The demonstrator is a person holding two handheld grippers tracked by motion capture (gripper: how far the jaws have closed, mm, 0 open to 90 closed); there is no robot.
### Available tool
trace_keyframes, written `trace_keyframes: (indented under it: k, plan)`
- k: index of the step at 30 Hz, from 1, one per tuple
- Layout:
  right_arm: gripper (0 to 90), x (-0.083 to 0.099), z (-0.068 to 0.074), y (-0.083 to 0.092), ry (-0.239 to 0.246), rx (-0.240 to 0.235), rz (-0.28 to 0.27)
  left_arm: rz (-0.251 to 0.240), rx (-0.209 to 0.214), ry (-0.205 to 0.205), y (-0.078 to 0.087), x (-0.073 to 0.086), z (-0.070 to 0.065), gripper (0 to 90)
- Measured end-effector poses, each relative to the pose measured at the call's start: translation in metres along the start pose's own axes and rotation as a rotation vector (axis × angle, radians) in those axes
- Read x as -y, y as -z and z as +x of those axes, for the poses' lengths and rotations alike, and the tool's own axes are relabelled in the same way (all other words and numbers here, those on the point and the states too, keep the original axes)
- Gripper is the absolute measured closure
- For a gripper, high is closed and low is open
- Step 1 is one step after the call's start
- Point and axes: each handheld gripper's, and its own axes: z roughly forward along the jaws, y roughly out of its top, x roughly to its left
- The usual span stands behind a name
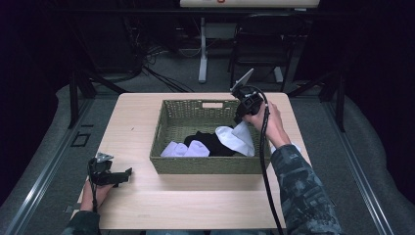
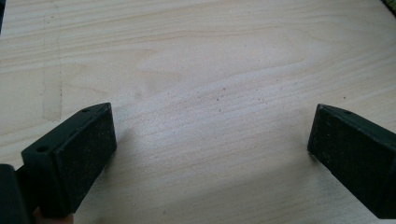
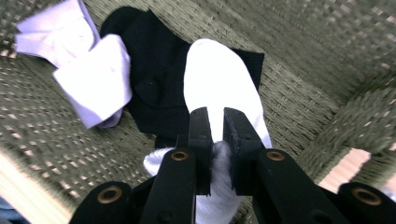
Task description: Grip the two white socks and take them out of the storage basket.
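Observation:
A woven olive basket (image 1: 169, 117) stands on the middle of the wooden table (image 1: 195, 196). Inside lie a black sock (image 1: 211, 142) and a folded white sock pair (image 1: 186, 149). My right gripper (image 1: 243, 115) hangs over the basket's right side, shut on a white sock (image 1: 238, 138) that dangles into the basket. In the right gripper view the white sock (image 3: 217, 84) is pinched between the jaws of the right gripper (image 3: 217, 140), above the black sock (image 3: 154, 79) and the folded white pair (image 3: 88, 74). My left gripper (image 1: 125, 175) rests open on the table at the front left, with nothing between its fingers (image 2: 74, 154).
The basket's wall (image 3: 327, 56) rises close around the hanging sock. A chair (image 1: 264, 44) and a table leg (image 1: 202, 49) stand on the floor beyond the table. Bare wood (image 2: 210, 93) lies under the left gripper.

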Motion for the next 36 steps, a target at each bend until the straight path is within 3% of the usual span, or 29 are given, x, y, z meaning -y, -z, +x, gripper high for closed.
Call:
trace_keyframes:
  k: [14, 36]
  plan:
    - [82.2, -0.019, 0.009, 0.046, 0.034, 0.024, -0.009, 0.000, 0.002, 0.000, 0.000, 0.000, 0.000, 0.9]
    - [82.2, -0.042, 0.022, 0.117, 0.048, 0.085, -0.028, 0.010, 0.009, -0.005, 0.001, 0.000, 0.001, 1.1]
